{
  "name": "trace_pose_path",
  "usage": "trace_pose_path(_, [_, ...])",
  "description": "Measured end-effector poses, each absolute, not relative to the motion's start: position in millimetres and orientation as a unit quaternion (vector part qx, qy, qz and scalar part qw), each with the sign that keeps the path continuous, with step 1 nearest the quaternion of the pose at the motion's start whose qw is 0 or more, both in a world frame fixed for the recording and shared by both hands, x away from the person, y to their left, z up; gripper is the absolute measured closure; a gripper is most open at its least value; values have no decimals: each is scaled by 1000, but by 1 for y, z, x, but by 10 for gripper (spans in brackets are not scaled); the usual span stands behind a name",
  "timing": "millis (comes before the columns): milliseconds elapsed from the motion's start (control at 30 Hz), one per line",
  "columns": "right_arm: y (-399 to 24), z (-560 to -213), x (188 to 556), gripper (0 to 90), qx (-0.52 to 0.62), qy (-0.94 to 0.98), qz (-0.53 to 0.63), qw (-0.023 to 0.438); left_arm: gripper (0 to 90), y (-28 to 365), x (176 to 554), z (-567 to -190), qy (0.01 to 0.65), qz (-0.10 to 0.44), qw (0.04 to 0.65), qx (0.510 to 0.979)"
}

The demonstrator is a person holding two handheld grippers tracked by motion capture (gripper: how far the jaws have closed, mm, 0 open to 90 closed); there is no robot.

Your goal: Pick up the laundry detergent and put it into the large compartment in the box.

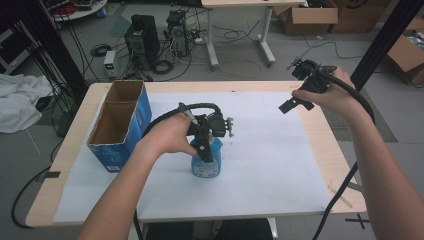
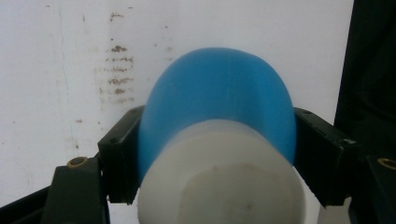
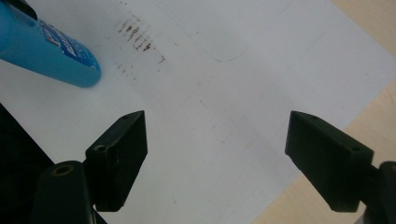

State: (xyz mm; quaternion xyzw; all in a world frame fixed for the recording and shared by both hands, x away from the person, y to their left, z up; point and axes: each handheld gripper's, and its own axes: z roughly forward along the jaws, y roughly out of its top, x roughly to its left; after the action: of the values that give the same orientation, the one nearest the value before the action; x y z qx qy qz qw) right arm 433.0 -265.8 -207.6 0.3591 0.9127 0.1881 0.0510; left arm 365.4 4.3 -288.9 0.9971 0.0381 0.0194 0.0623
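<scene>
Table: light wood table [image 1: 320,125], mostly covered by a white paper sheet [image 1: 260,165] with faint brown smudges near its middle.
Box: open blue cardboard box [image 1: 120,125] at the left of the table, brown inside, two compartments, both look empty. Print on its near face is too small to read.
Bottle: blue plastic bottle [image 1: 206,161] with a white cap [image 2: 219,182], near the middle of the sheet, just right of the box. In the high view it seems to stand on the paper, but whether its base touches I cannot tell.
Left gripper: left gripper [image 1: 206,150] comes down over the bottle from above, its jaws closed on the blue shoulder just below the cap, one on each side.
Right gripper: right gripper [image 1: 295,104] held above the far right of the table, well apart from the bottle, jaws wide apart and holding nothing.
Handling: judged light, with smooth, likely slippery walls that may flex under a hard squeeze. How full it is cannot be told. The shoulder under the cap looks the stiffest place to hold.
Writing: the bottle's label [image 3: 63,42] shows white and red print, blurred, so no brand is readable.
</scene>
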Motion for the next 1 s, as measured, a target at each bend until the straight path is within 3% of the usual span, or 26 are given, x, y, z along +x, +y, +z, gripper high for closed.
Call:
trace_pose_path(533, [-266, -210, 433, 209, 357, 913, 189, 49, 287, 4, 366, -290, 39, 20, 58, 997])
trace_pose_path(1000, [-267, -213, 434, 210, 356, 914, 189, 47, 356, 4, 370, -291, 42, 20, 53, 997])
